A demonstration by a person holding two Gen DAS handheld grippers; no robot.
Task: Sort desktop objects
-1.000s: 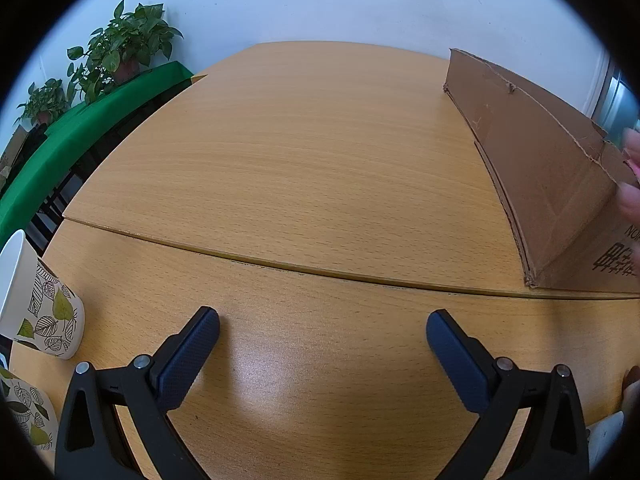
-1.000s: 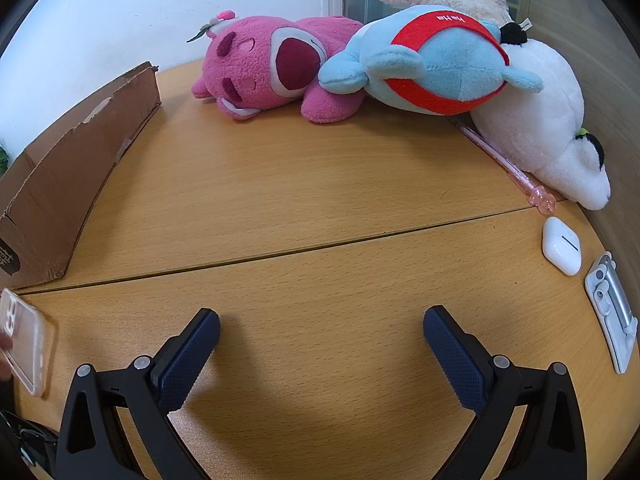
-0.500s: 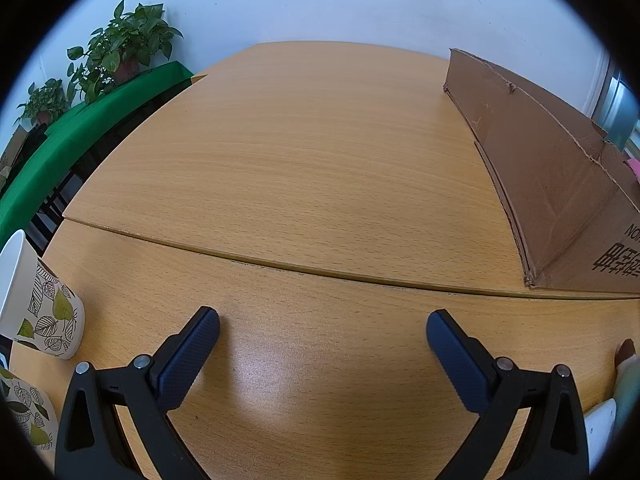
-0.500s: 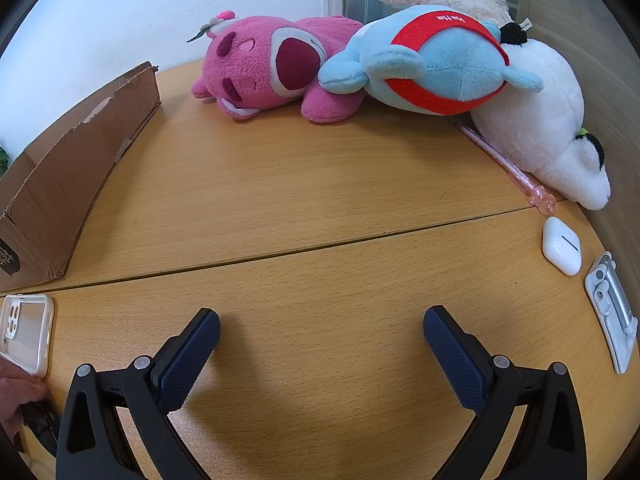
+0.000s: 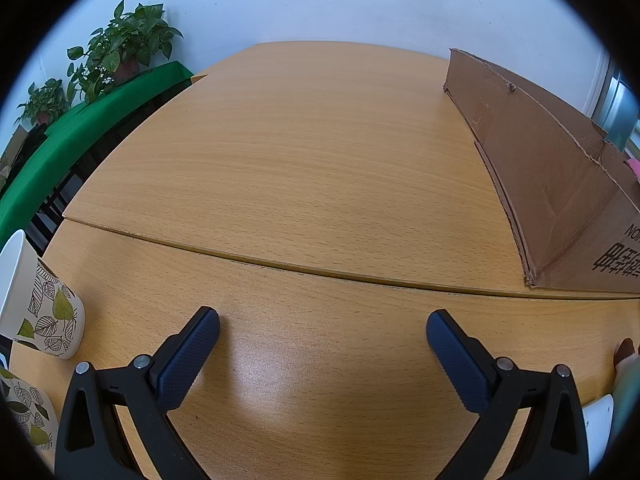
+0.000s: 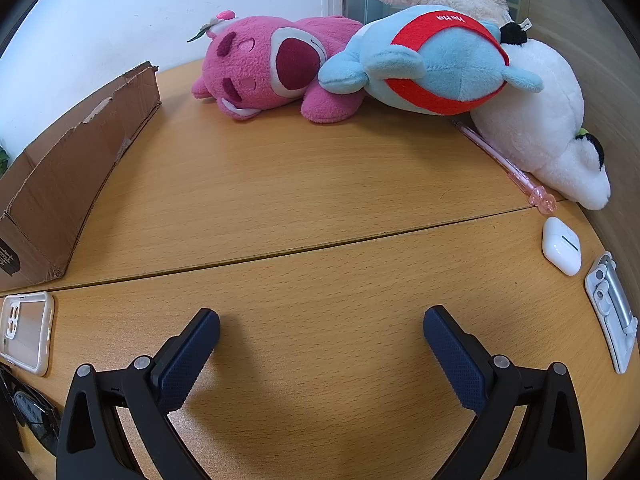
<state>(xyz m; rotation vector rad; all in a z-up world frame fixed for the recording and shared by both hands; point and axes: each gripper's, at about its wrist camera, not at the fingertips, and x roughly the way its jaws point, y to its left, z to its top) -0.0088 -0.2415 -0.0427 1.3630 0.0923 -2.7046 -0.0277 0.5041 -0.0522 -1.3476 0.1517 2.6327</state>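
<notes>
My left gripper [image 5: 322, 334] is open over bare wood, nothing between its fingers. A cardboard box [image 5: 552, 184] stands at the right, and two leaf-patterned paper cups [image 5: 40, 316] sit at the left edge. My right gripper [image 6: 320, 330] is open too, empty above the table. A clear phone case [image 6: 26, 330] lies flat at the left, below the cardboard box [image 6: 68, 184]. At the right lie a white earbud case [image 6: 561, 250], a grey phone stand [image 6: 612, 312] and a pink pen [image 6: 508, 166]. A pink plush [image 6: 268, 68], a blue plush [image 6: 432, 60] and a white plush [image 6: 540, 136] lie at the back.
A seam crosses the wooden table [image 5: 320, 160] ahead of both grippers. Potted plants [image 5: 120, 44] on a green-covered bench stand beyond the far left edge. Dark sunglasses [image 6: 32, 412] lie at the near left in the right wrist view. A fingertip [image 5: 624, 350] shows at the left view's right edge.
A hand set the clear phone case down flat on the table left of my right gripper and drew away. Neither gripper has moved.
</notes>
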